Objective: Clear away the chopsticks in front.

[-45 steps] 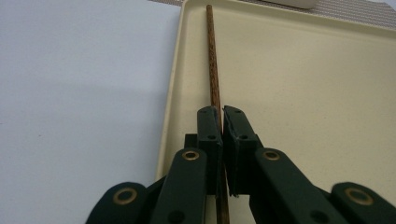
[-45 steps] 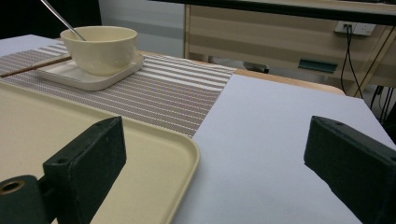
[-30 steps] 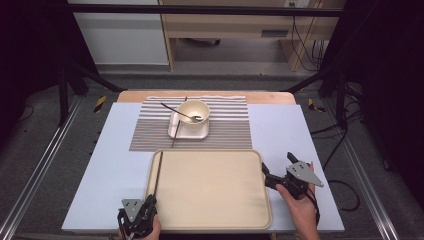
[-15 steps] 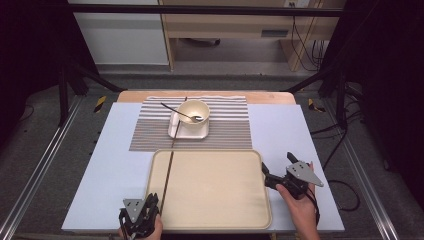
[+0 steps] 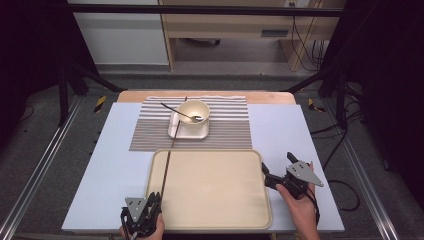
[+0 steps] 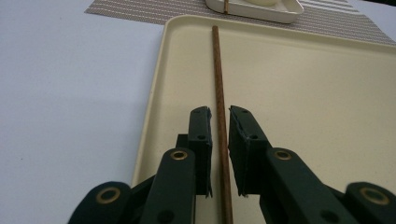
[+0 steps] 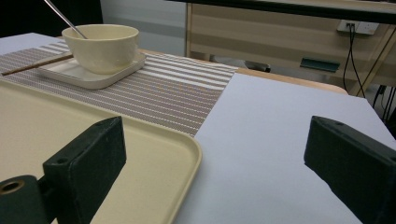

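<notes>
A brown chopstick [image 5: 165,175] [image 6: 218,79] lies flat along the left part of the cream tray [image 5: 220,210] [image 6: 303,93]. My left gripper [image 5: 153,198] [image 6: 219,112] sits at the tray's near left corner with the chopstick's near end between its jaws. The jaws have just been opening, and a thin gap shows beside the stick, so the pads are not pressing on it. My right gripper [image 5: 276,167] [image 7: 219,163] is open wide at the tray's right rim [image 7: 187,154] and holds nothing.
On a striped mat [image 5: 230,125] behind the tray stands a white square plate [image 5: 190,132] bearing a cream bowl [image 5: 194,111] [image 7: 100,46] with a metal spoon [image 5: 175,111] in it. A second chopstick [image 5: 180,120] [image 7: 32,65] rests across the plate's left side. Pale blue tabletop [image 5: 110,160] flanks the tray.
The chopstick has shifted right from the tray's left rim onto the tray floor. Neither hand has moved.
</notes>
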### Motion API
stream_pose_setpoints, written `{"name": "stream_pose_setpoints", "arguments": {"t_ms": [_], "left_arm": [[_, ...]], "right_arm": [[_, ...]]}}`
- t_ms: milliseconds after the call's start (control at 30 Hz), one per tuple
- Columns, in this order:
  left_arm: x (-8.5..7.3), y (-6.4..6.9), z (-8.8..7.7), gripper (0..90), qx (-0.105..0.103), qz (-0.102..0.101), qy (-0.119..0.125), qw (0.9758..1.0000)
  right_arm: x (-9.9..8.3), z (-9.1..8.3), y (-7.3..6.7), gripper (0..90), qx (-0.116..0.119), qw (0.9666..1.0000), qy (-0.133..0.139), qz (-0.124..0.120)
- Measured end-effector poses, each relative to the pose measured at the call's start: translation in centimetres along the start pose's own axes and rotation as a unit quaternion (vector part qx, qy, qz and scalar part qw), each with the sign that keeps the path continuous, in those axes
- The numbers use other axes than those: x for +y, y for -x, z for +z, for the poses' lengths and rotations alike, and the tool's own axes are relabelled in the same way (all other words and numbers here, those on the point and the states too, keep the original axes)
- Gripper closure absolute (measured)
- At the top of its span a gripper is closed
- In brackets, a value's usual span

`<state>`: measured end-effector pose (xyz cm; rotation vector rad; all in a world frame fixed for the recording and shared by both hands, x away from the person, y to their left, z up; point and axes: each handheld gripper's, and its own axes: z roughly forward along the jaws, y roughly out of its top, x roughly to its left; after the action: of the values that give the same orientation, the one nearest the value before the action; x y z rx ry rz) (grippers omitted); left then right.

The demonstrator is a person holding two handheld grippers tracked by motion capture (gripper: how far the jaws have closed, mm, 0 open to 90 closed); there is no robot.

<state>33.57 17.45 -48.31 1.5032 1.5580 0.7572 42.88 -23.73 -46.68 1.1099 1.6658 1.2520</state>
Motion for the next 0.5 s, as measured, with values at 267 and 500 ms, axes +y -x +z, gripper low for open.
{"name": "stream_pose_setpoints", "arguments": {"t_ms": [267,500], "left_arm": [[0.6,0.0,0.2,74.5,-0.004,0.009,0.002,1.0],[2.7,0.2,1.1,59.5,-0.014,0.047,0.003,0.9988]], "right_arm": [[0.0,0.0,0.0,5.8,0.0,1.0,0.0,0.001],[0.0,0.0,0.1,5.8,-0.002,1.0,-0.003,-0.001]]}}
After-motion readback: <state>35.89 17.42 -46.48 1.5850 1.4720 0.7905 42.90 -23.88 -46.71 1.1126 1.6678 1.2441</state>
